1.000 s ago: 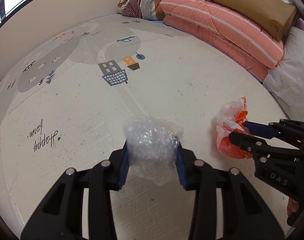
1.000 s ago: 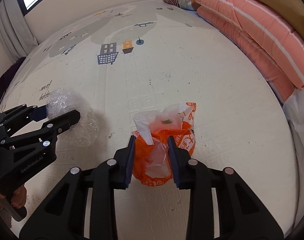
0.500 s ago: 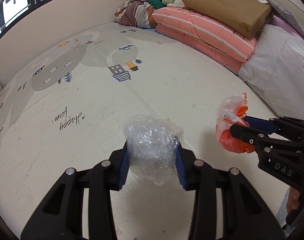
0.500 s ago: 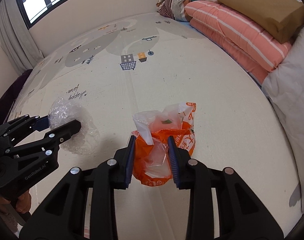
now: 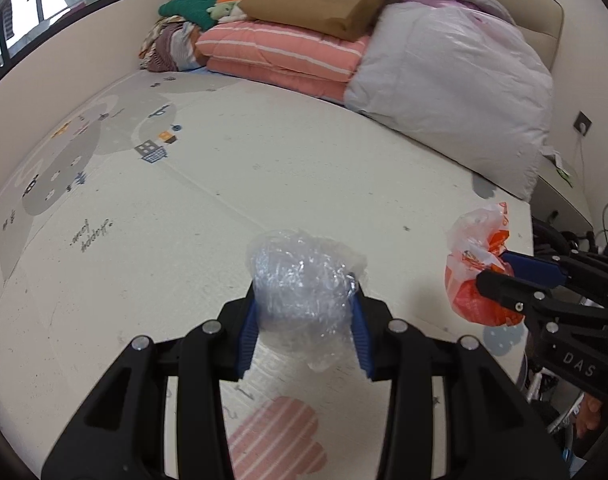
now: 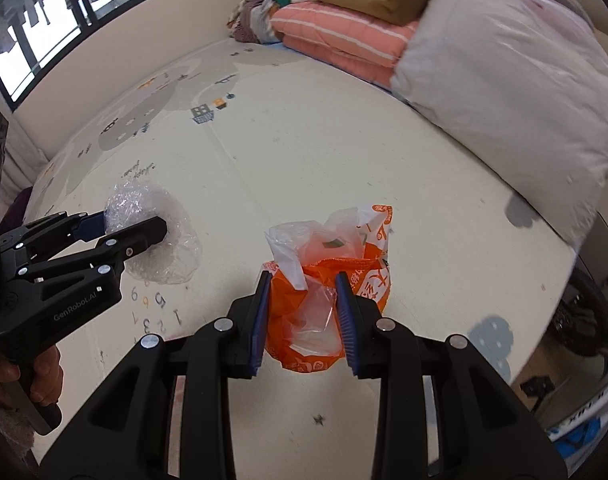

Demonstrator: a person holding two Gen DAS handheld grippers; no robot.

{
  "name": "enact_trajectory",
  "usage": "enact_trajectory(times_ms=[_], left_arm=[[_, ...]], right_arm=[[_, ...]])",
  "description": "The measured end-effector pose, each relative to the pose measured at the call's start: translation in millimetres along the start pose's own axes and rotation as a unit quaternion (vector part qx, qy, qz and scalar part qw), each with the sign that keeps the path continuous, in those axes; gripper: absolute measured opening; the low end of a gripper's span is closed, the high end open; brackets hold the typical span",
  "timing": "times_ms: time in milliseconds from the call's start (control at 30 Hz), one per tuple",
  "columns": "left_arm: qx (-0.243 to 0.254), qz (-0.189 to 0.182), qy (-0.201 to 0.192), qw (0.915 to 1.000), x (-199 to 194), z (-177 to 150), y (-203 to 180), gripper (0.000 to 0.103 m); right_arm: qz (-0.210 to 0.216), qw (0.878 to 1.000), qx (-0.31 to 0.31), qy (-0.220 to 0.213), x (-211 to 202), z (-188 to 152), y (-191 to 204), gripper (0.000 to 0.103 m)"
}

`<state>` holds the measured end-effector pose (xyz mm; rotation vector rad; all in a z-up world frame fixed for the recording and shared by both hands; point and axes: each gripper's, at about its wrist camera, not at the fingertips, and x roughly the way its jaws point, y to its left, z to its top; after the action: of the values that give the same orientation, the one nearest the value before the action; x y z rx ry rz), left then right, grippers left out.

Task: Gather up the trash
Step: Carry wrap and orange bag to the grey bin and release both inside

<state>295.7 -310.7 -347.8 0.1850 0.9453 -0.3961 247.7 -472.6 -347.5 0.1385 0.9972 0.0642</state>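
Above the play mat [image 5: 304,168], the left gripper [image 5: 304,312] is clamped on a clear plastic wad [image 5: 300,280] and the right gripper [image 6: 304,320] on an orange bag [image 6: 327,296], near the mat's right edge; either springy bundle could slip free

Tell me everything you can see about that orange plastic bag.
The orange plastic bag is thin, crumpled film, orange with white printed characters, bunched together with clear, whitish plastic that sticks up at its top. It looks soft and light, scrunched into a loose wad. The right hand-held gripper is shut on it, its blue pads pressing both sides, so the bag hangs above the cream play mat without touching it. From the left wrist view it shows at the right, pinched at its side.
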Motion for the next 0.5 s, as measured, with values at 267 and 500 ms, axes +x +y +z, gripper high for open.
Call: enact_trajectory(times_ms=[267,500], left_arm=[[0.076,-0.09,0.026,0.9927,-2.0,-25.6,-113.0,0.04],[0.132,-0.137,0.033,0.9812,-2.6,-43.1,-202.9,0.04]], right_arm=[[-0.096,0.992,0.083,0.029,-60.7,-95.6,-89.9,0.03],[-0.152,0.976,0.158,0.018,-101.8,-154.5,-160.9,0.034]])
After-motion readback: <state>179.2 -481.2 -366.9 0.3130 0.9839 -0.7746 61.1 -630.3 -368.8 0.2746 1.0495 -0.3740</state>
